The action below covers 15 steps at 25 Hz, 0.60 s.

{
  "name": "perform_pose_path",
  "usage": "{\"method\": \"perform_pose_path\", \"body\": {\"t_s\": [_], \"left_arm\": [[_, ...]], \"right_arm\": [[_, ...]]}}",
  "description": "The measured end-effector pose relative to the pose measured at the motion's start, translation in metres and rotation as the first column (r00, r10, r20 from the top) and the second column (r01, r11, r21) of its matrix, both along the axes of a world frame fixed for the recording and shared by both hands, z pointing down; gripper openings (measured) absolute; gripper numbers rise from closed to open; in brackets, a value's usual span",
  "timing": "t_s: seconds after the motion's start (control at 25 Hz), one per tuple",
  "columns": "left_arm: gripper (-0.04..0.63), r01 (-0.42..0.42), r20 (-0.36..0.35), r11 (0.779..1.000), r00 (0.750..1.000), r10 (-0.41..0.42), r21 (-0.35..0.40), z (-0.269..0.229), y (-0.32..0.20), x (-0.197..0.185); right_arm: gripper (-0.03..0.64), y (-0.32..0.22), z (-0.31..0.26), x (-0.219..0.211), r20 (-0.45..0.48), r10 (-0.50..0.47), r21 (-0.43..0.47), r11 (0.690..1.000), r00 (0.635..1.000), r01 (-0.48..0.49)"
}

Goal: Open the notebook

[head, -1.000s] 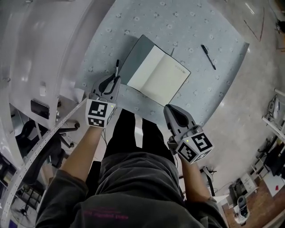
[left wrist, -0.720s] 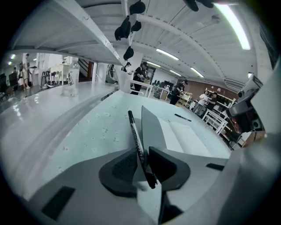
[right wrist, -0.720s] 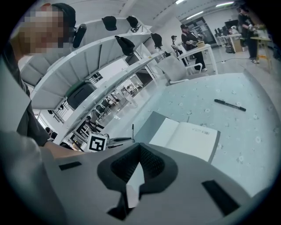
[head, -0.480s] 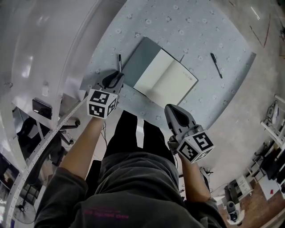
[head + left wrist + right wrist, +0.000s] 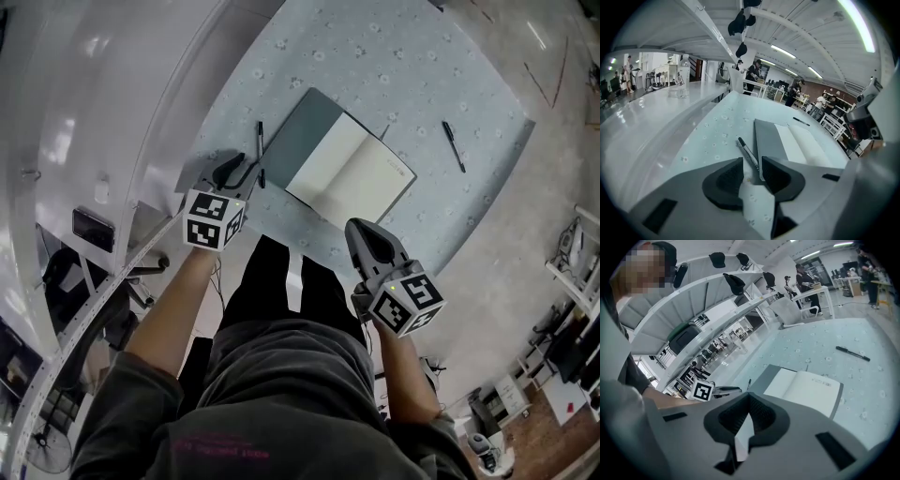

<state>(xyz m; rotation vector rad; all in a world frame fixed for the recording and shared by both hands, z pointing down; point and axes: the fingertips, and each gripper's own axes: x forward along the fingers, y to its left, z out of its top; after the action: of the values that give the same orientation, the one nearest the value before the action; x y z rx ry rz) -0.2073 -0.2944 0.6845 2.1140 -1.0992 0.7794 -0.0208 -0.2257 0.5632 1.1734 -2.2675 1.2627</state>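
Observation:
The notebook [image 5: 349, 171] lies open on the flower-print cloth [image 5: 375, 56], grey cover on the left and white pages showing; it also shows in the left gripper view [image 5: 787, 143] and the right gripper view [image 5: 806, 386]. A black pen [image 5: 261, 153] lies on the cloth just left of the cover. My left gripper [image 5: 238, 171] is at the pen's near end. Its jaws [image 5: 752, 162] are opening, and the pen [image 5: 747, 154] lies between the tips without the pads pressing it. My right gripper [image 5: 362, 232] hangs off the table's near edge with its jaws [image 5: 749, 398] shut and nothing in them.
A second black pen [image 5: 454, 146] lies on the cloth right of the notebook. A curved white counter [image 5: 112, 94] runs along the left, with a water bottle [image 5: 683, 77] on it. People and furniture stand far behind.
The left gripper held the pen a second ago. It has sunk toward the cloth, opened and let the pen go beside the notebook. The right gripper has hardly moved.

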Motion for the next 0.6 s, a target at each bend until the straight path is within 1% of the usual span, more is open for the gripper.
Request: {"method": "perform_pose_path", "body": {"t_s": [0.28,0.6], "left_arm": [[0.124,-0.018,-0.017,0.995,1.0,0.02,0.098,-0.048,-0.013,0.009],[0.129,-0.045,-0.06,0.977,0.996,0.059,0.207,-0.117,-0.019,0.034]], "right_arm": [[0.003,-0.002,-0.013,0.007,-0.025,0.014,0.048,0.999,1.0,-0.013],[0.003,-0.005,-0.046,0.017,-0.032,0.043,0.12,0.992,0.999,-0.039]]}}
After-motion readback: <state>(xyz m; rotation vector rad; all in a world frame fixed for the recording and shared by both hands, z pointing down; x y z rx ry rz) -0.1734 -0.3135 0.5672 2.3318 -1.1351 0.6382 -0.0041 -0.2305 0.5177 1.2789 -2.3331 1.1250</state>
